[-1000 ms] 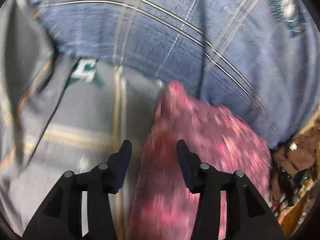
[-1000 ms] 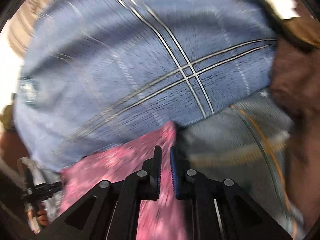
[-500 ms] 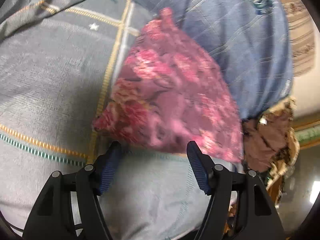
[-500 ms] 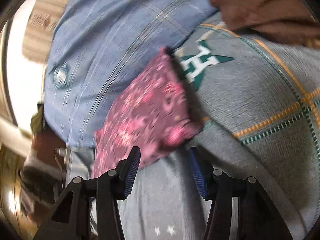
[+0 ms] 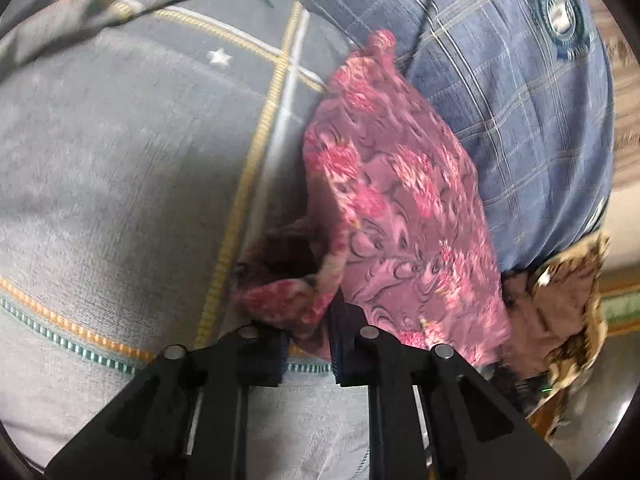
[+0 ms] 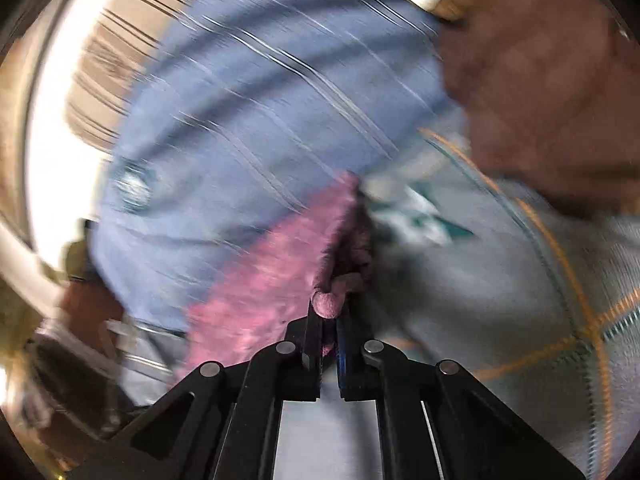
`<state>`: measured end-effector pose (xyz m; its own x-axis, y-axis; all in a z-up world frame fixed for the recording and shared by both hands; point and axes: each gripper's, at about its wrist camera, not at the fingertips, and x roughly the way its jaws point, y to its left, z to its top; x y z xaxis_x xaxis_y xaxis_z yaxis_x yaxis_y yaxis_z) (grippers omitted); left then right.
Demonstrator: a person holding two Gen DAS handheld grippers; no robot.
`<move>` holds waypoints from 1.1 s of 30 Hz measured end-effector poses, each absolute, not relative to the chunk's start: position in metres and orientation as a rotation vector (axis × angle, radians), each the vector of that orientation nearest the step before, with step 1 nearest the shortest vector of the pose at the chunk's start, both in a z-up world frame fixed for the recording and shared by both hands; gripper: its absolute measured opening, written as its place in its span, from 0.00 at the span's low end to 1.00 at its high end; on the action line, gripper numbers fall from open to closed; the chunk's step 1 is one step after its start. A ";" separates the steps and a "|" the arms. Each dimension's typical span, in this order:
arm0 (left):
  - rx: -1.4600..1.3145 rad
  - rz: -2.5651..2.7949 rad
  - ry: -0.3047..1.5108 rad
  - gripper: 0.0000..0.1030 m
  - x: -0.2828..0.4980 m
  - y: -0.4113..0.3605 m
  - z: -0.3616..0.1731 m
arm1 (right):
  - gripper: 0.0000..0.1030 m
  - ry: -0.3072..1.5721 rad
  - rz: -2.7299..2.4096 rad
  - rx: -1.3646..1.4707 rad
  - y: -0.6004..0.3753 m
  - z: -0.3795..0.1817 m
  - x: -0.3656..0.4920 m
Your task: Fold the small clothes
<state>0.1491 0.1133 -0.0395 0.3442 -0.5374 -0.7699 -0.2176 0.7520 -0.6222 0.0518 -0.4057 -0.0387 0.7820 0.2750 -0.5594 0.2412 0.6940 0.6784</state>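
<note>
Lying on a grey blanket [image 5: 120, 184] with orange and teal stripes, the small pink floral garment [image 5: 400, 208] stretches from the near middle of the left wrist view toward the far right, its right edge against a blue plaid cloth [image 5: 520, 92] that carries a round badge. Its near left corner is bunched up and folded over, and the left tool [image 5: 308, 340] is closing its jaws on that bunched corner, with the fabric between the pads. In the right wrist view, which is heavily blurred, the same garment [image 6: 272, 272] runs from the near middle toward the far middle, and the right tool [image 6: 329, 332] is narrowed to a slit and pinches a rolled bit of its pink edge. The grey blanket [image 6: 500, 300] lies to the right there, the blue plaid cloth [image 6: 248, 112] to the far left. A brown cloth [image 6: 540, 64] sits at the far right. More brown fabric [image 5: 560, 304] lies at the near right edge of the left wrist view.
</note>
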 end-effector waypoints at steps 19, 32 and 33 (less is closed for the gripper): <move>-0.395 -0.325 1.117 0.62 0.210 0.084 0.009 | 0.27 0.715 0.221 0.478 -0.244 -0.001 0.124; -0.274 -0.377 1.072 0.62 0.208 0.067 -0.002 | 0.32 0.788 0.103 0.344 -0.216 -0.033 0.139; -0.314 -0.388 1.057 0.62 0.207 0.078 0.003 | 0.38 0.778 0.101 0.338 -0.212 -0.027 0.135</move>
<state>0.2068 0.0784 0.0033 0.4350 -0.4533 -0.7780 0.1571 0.8890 -0.4301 0.1346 -0.2124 -0.0273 0.7105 0.2126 -0.6708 0.0346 0.9416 0.3350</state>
